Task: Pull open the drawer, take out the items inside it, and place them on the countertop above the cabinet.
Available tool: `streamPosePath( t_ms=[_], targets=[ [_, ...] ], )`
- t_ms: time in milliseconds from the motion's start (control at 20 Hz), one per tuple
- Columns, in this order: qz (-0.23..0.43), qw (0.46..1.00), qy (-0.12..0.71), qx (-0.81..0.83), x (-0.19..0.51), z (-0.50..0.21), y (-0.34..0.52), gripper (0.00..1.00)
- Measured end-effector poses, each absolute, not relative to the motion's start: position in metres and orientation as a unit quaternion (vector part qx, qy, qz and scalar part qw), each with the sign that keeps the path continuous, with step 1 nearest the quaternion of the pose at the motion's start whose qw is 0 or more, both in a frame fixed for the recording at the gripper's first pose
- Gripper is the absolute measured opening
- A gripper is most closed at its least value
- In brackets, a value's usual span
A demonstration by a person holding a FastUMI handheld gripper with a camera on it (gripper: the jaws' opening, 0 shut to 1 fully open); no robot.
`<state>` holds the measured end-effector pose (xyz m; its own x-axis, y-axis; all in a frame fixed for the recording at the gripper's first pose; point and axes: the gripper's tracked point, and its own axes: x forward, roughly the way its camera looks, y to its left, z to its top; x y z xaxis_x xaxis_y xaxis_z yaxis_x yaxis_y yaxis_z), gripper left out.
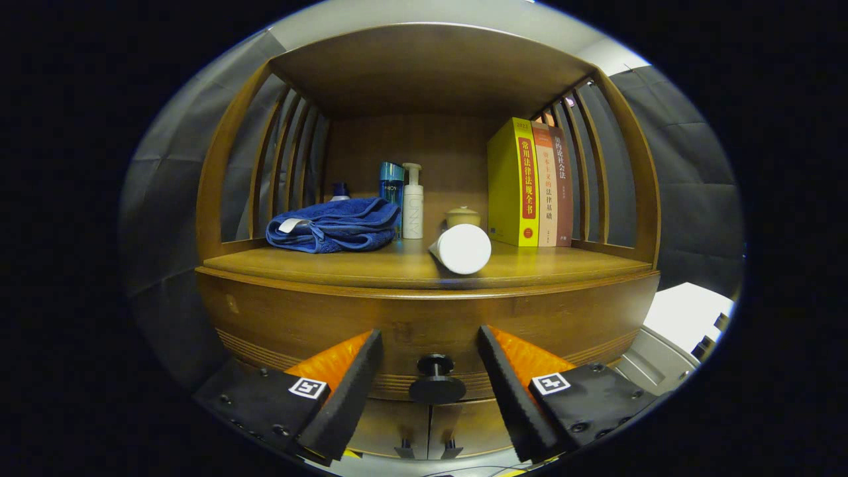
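Observation:
A wooden cabinet stands before me with its drawer front [298,324] flush and closed. The drawer's round black knob [435,380] sits between my two fingers, slightly ahead of them and untouched. My gripper [429,344] is open, its black-padded orange fingers [354,374] spread to either side of the knob. Above the drawer runs the countertop [371,265], a wooden shelf surface. The drawer's contents are hidden.
On the countertop lie a folded blue towel [334,225], a blue bottle [391,182], a white pump bottle [413,209], a white tube on its side [462,248], a small lidded pot [462,216] and three upright books [530,185]. Slatted wooden sides enclose the shelf. Lower cabinet doors [430,424] sit below the drawer.

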<state>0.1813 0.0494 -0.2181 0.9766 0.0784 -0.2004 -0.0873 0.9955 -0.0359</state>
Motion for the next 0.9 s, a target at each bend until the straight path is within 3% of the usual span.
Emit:
streamPosePath(
  t_ms=[250,900],
  targets=[
    [0.037,0.993,0.107,-0.011,0.169,-0.211,0.053,0.97],
    [0.056,0.996,0.062,0.009,0.037,-0.041,0.038,0.97]
  ],
)
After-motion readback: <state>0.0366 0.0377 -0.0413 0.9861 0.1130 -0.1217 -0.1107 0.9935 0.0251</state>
